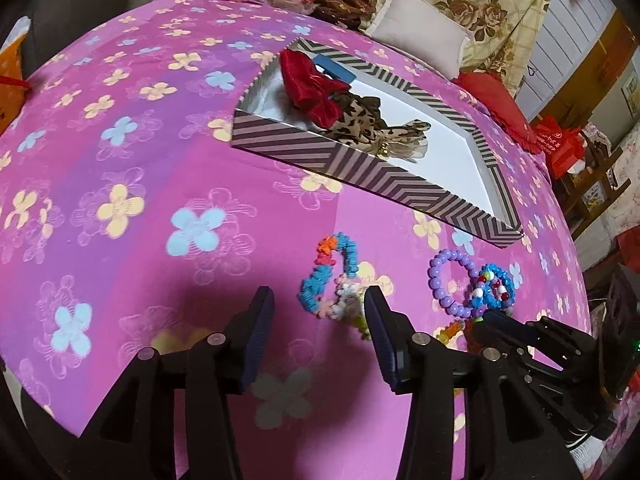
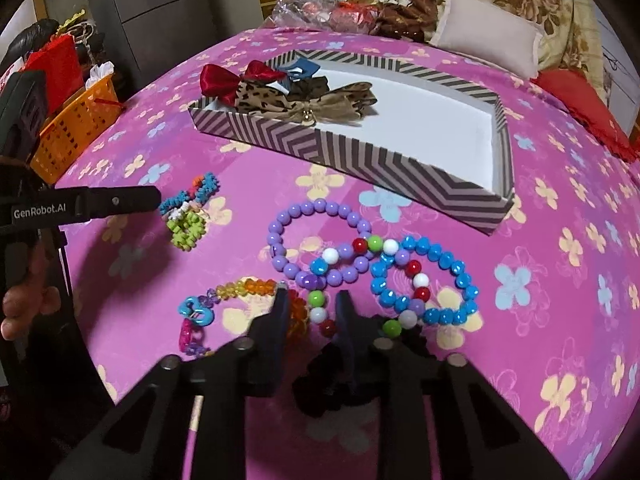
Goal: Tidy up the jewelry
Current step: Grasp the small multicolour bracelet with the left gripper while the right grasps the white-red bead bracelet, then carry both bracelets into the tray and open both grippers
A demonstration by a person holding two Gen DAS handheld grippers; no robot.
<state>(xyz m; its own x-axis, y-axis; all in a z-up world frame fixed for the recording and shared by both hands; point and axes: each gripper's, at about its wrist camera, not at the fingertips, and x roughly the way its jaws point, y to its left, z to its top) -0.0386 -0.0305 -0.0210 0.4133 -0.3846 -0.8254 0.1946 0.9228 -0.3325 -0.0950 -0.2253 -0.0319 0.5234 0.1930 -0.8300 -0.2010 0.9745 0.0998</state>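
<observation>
**Listener:** While both grippers hang over the bed, how much room is around them?

**Describer:** Plenty to the left. The left gripper (image 1: 318,312) stands with its jaws spread wide over open pink cloth. A blue, orange and green woven bracelet (image 1: 330,276) lies just ahead of its tips, near the right finger. The right gripper (image 2: 312,304) is in a tighter spot. Its jaws are drawn close around a strand of white, green and red beads (image 2: 319,312); I cannot tell whether the pads press on it.

**Listener:** What is the surface?

**Describer:** A pink bedspread (image 2: 540,320) printed with yellow and blue flowers. Its left edge drops toward an orange basket (image 2: 68,136). Pillows and a floral quilt (image 2: 532,4) are heaped at the far end.

**Listener:** Where is the jewelry?

**Describer:** On the bedspread, near the grippers. A purple bead bracelet (image 2: 316,240) overlaps a blue bead bracelet (image 2: 432,280), and an amber and pink beaded strand (image 2: 240,290) lies just left of the right gripper.

**Listener:** Any container?

**Describer:** A shallow striped box (image 2: 360,160) with a white floor lies beyond the bracelets. At its far left end sit a red bow (image 2: 224,80) and a leopard-print bow (image 2: 304,100); the rest is bare.
</observation>
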